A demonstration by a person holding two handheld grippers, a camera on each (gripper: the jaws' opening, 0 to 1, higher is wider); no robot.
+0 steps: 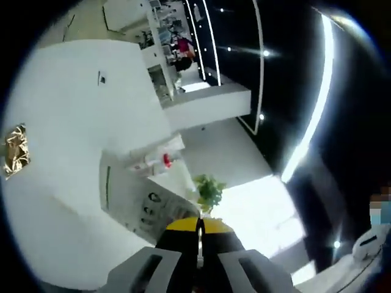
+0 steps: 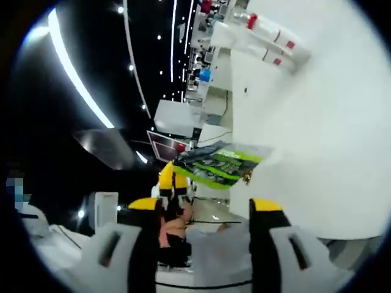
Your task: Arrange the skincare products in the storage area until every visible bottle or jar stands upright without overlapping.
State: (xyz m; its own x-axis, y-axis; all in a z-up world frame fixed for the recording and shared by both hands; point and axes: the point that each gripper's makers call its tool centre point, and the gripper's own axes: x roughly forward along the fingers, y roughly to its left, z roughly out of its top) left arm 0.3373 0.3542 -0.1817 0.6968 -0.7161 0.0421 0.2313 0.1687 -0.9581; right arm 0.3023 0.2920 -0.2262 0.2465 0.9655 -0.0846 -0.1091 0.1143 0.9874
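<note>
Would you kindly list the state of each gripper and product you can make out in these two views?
left gripper: shut, holding nothing.
right gripper: open, nothing between its jaws.
white bottles with red caps: lying side by side on the white surface.
green printed packet: at the surface's edge, beyond the gripper.
gold foil packet: lying flat, crinkled.

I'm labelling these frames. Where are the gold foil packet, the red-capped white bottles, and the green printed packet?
gold foil packet (image 1: 16, 154): left gripper view, middle of its crinkled face.
red-capped white bottles (image 2: 273, 33): right gripper view, body of one bottle.
green printed packet (image 2: 221, 163): right gripper view, middle of its printed face.
</note>
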